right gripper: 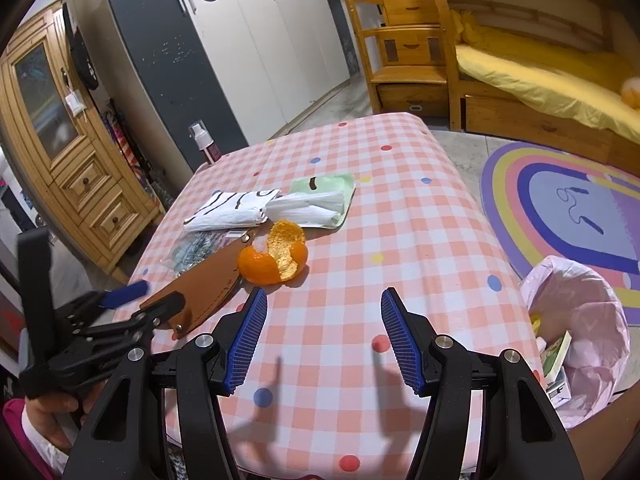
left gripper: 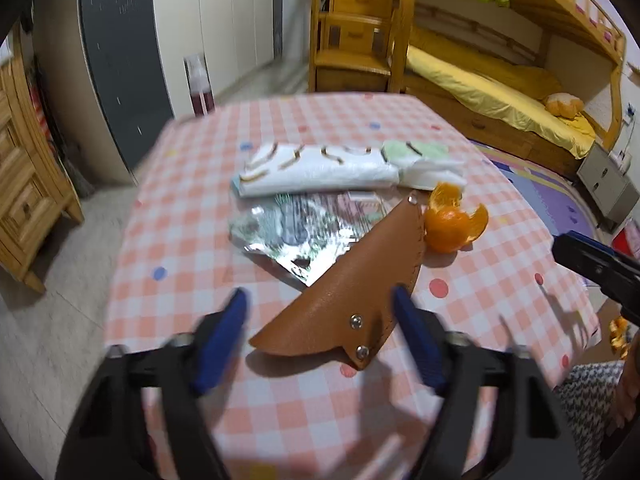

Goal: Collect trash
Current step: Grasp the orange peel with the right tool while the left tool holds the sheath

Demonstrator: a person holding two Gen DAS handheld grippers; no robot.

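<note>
A brown leather sheath (left gripper: 352,280) (right gripper: 208,288) lies on the pink checked table (left gripper: 480,300) (right gripper: 400,220), between the fingers of my left gripper (left gripper: 320,300) (right gripper: 148,300). That gripper is open and its pads do not press on the sheath. Just beyond the sheath sits an orange peel (left gripper: 448,232) (right gripper: 276,260). Also beyond it are a crumpled foil wrapper (left gripper: 288,228) (right gripper: 196,248), a white plastic bag (left gripper: 316,172) (right gripper: 232,208) and a green packet (left gripper: 416,156) (right gripper: 328,188). My right gripper (right gripper: 325,296) hovers open over bare tablecloth, a little short of the peel.
A bin lined with a pink bag (right gripper: 580,312) stands on the floor right of the table and holds some packets. A pump bottle (right gripper: 204,144) stands past the far left corner. A wooden cabinet (right gripper: 72,160) is on the left, a rug (right gripper: 560,200) and a bunk bed on the right.
</note>
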